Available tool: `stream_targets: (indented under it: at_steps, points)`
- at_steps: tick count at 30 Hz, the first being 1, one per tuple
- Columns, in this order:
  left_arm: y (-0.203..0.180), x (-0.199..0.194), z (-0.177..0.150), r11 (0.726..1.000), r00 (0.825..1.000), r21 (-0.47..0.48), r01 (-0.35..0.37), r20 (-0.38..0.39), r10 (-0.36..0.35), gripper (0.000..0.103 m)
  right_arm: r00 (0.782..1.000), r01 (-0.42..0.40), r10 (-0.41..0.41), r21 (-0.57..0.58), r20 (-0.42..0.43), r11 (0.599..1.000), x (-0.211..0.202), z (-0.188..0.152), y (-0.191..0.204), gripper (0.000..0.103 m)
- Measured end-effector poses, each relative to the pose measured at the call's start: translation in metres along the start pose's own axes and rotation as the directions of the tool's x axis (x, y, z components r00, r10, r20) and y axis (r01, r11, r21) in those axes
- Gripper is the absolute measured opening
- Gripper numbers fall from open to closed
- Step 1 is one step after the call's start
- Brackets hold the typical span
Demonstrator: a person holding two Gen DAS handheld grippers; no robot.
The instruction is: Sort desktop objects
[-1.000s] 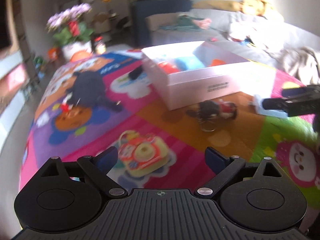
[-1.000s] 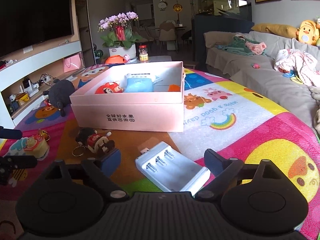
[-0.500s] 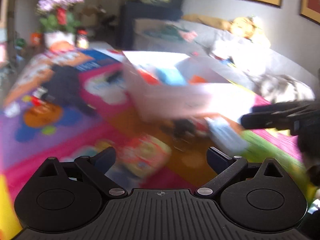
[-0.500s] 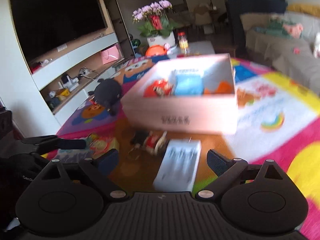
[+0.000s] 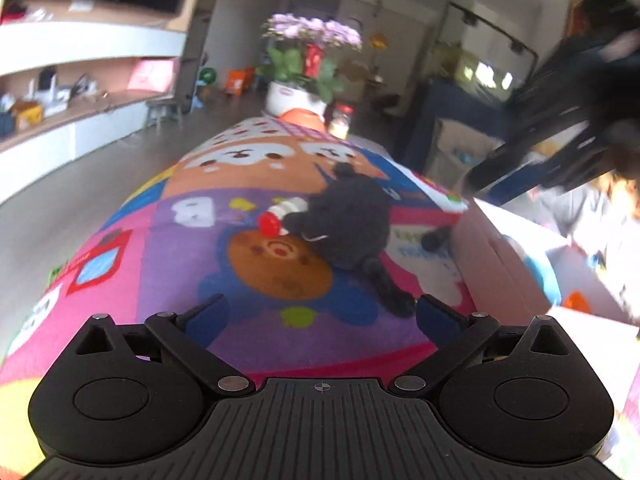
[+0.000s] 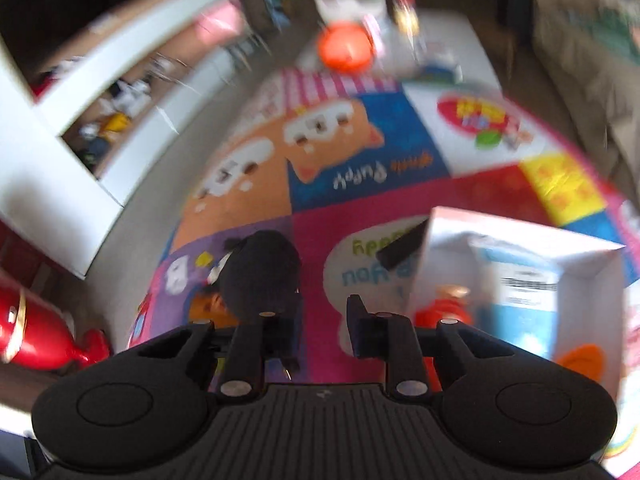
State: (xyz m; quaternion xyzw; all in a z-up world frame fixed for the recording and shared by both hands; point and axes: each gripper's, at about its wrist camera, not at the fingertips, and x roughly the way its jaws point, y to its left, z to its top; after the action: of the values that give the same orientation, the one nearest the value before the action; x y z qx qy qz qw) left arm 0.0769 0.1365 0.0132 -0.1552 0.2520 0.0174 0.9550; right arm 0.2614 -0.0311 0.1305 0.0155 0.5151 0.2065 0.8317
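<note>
My left gripper (image 5: 322, 316) hangs low over the colourful play mat (image 5: 188, 248), its jaws wide and still opening, nothing between them. Just ahead lies a black plush toy (image 5: 352, 216) with a red-and-white piece (image 5: 276, 218) at its side. The pink box (image 5: 500, 264) stands to the right. My right gripper (image 6: 320, 332) is high above the mat and tilted steeply down, jaws closing to a narrow gap with only mat showing in it. Below it are the black plush toy (image 6: 260, 276) and the pink box (image 6: 440, 240), which holds a blue pack (image 6: 520, 300) and a red toy (image 6: 440, 312).
A short dark object (image 6: 400, 248) lies on the mat against the box's side. A flower pot (image 5: 308, 60) and a jar (image 5: 340, 120) stand past the mat's far end. White shelving (image 5: 80, 92) lines the left wall. The right gripper (image 5: 560, 140) shows blurred at upper right.
My left gripper swung left, from the toy camera to the black plush. My right gripper rose and moved left past the box, its jaws narrowed, and the white charger left view.
</note>
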Motion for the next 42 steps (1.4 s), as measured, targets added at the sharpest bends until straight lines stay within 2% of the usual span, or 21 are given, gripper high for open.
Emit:
stream_targets:
  at_steps: [3, 6, 9, 12, 15, 17, 18, 19, 22, 24, 26, 28, 29, 30, 32, 34, 35, 37, 41, 42]
  points:
    - [0.004, 0.003, 0.003, 0.999, 1.0, -0.032, 0.008, -0.006, -0.008, 0.103, 0.989, 0.133, -0.13, 0.034, -0.067, 0.991, 0.045, 0.024, 0.012, 0.022]
    - [0.004, 0.004, 0.004, 0.999, 1.0, -0.046, 0.012, -0.021, -0.013, 0.103, 0.959, 0.26, -0.25, 0.06, -0.13, 0.964, 0.076, 0.033, 0.013, 0.022]
    - [0.008, 0.001, 0.003, 0.998, 0.999, -0.057, 0.017, -0.032, -0.019, 0.103, 0.92, 0.374, -0.365, 0.034, -0.144, 0.927, 0.097, 0.036, 0.016, 0.022]
    - [0.011, 0.001, 0.002, 0.997, 0.999, -0.079, 0.021, -0.043, -0.024, 0.103, 0.887, 0.44, -0.434, 0.005, -0.161, 0.898, 0.114, 0.037, 0.017, 0.022]
    - [0.013, 0.001, 0.002, 0.996, 0.998, -0.091, 0.024, -0.049, -0.028, 0.103, 0.869, 0.471, -0.471, -0.037, -0.149, 0.881, 0.126, 0.037, 0.019, 0.019]
    - [0.013, 0.001, 0.001, 0.995, 0.998, -0.094, 0.025, -0.048, -0.03, 0.103, 0.878, 0.458, -0.458, -0.032, -0.138, 0.888, 0.127, 0.036, 0.019, 0.019]
    - [0.013, 0.001, 0.001, 0.995, 0.998, -0.095, 0.026, -0.048, -0.03, 0.103, 0.886, 0.444, -0.445, -0.038, -0.133, 0.895, 0.126, 0.035, 0.019, 0.013]
    - [0.013, 0.001, 0.001, 0.995, 0.998, -0.095, 0.026, -0.048, -0.03, 0.103, 0.897, 0.415, -0.417, -0.043, -0.146, 0.909, 0.124, 0.034, 0.018, 0.0]
    - [0.013, 0.002, 0.001, 0.995, 0.998, -0.094, 0.025, -0.047, -0.03, 0.103, 0.929, 0.318, -0.322, -0.049, -0.186, 0.947, 0.111, 0.024, 0.02, 0.0]
    - [0.012, 0.003, 0.001, 0.996, 0.998, -0.091, 0.022, -0.049, -0.027, 0.103, 0.945, 0.274, -0.279, -0.051, -0.174, 0.96, 0.095, 0.021, 0.023, 0.0]
    - [0.011, 0.003, 0.001, 0.996, 0.999, -0.087, 0.021, -0.048, -0.026, 0.103, 0.941, 0.312, -0.319, -0.082, -0.114, 0.947, 0.081, 0.025, 0.028, 0.0]
    - [0.011, 0.002, 0.001, 0.996, 0.999, -0.086, 0.023, -0.046, -0.027, 0.103, 0.919, 0.387, -0.395, -0.2, -0.001, 0.9, 0.072, 0.031, 0.039, 0.002]
    - [0.011, 0.002, 0.001, 0.996, 0.998, -0.088, 0.023, -0.048, -0.027, 0.103, 0.914, 0.394, -0.405, -0.248, 0.007, 0.885, 0.072, 0.034, 0.041, 0.004]
    - [0.011, 0.003, 0.001, 0.996, 0.998, -0.091, 0.024, -0.05, -0.029, 0.103, 0.915, 0.388, -0.403, -0.252, -0.01, 0.886, 0.072, 0.039, 0.036, 0.008]
    - [0.011, 0.003, 0.001, 0.995, 0.998, -0.094, 0.025, -0.051, -0.03, 0.103, 0.925, 0.356, -0.37, -0.147, -0.083, 0.923, 0.072, 0.05, 0.022, 0.01]
    - [0.01, 0.002, 0.001, 0.996, 0.998, -0.089, 0.025, -0.048, -0.03, 0.103, 0.952, 0.275, -0.273, -0.009, -0.138, 0.962, 0.072, 0.056, 0.007, 0.011]
    - [0.01, 0.003, 0.001, 0.996, 0.998, -0.088, 0.026, -0.047, -0.03, 0.103, 0.958, 0.255, -0.246, 0.048, -0.147, 0.966, 0.074, 0.053, 0.005, 0.011]
    - [0.01, 0.004, 0.001, 0.996, 0.998, -0.09, 0.026, -0.048, -0.031, 0.103, 0.953, 0.278, -0.258, 0.117, -0.158, 0.954, 0.084, 0.051, -0.001, 0.011]
    - [0.011, 0.003, 0.001, 0.995, 0.998, -0.098, 0.029, -0.051, -0.034, 0.103, 0.927, 0.358, -0.328, 0.168, -0.182, 0.919, 0.107, 0.049, -0.002, 0.012]
    - [0.011, 0.003, 0.001, 0.995, 0.998, -0.099, 0.029, -0.052, -0.034, 0.103, 0.927, 0.359, -0.328, 0.185, -0.181, 0.915, 0.109, 0.05, -0.004, 0.016]
